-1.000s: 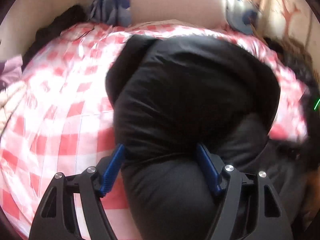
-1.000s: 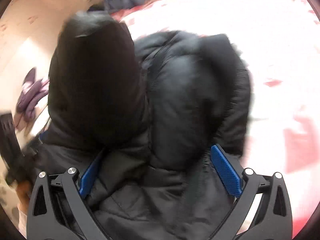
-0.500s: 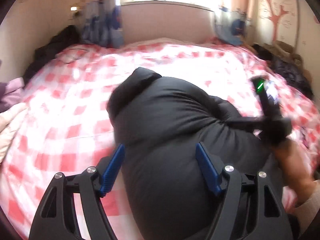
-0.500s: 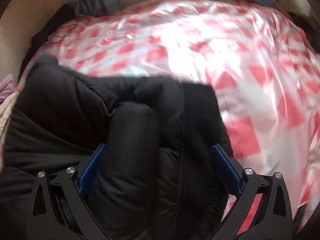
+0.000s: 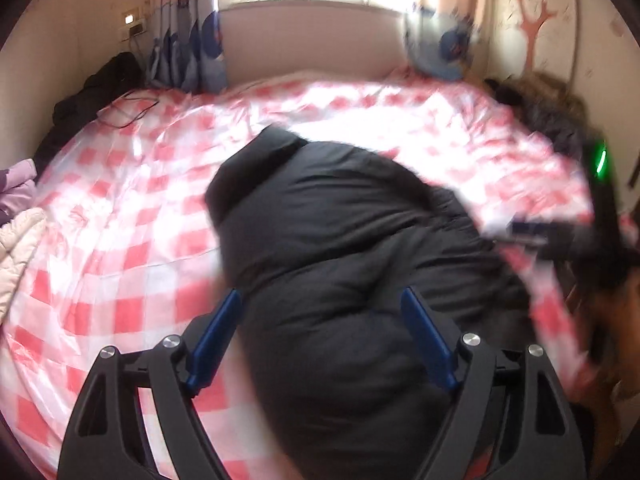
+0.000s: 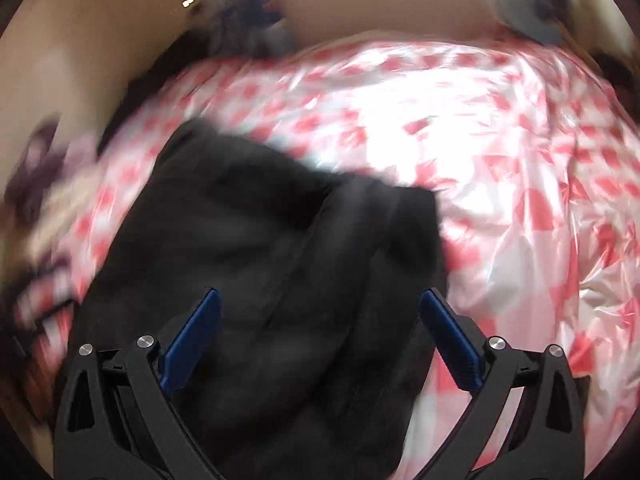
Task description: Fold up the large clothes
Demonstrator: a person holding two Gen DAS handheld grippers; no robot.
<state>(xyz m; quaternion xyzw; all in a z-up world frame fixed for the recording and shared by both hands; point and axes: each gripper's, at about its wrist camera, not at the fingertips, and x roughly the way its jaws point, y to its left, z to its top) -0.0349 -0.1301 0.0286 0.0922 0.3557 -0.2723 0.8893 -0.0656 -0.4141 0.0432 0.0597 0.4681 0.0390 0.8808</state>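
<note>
A bulky black puffer jacket (image 5: 340, 248) lies bunched on a bed with a red-and-white checked cover (image 5: 120, 216). My left gripper (image 5: 322, 300) is open, its blue fingers wide apart over the jacket's near end. In the right wrist view the jacket (image 6: 260, 248) lies folded on the cover (image 6: 520, 200), and my right gripper (image 6: 320, 300) is open above its near part. The right gripper's body with a green light (image 5: 600, 160) shows at the right edge of the left wrist view. Both views are blurred.
A headboard (image 5: 312, 40) and patterned curtains (image 5: 188, 52) stand at the far end under a window. Dark clothes (image 5: 92, 96) pile at the far left, pale and purple garments (image 5: 16, 208) at the left edge, more dark clothing (image 5: 552, 116) at the far right.
Both grippers have pulled back and up from the jacket, which has dropped flatter on the bed. The right gripper has swung to the right of the jacket.
</note>
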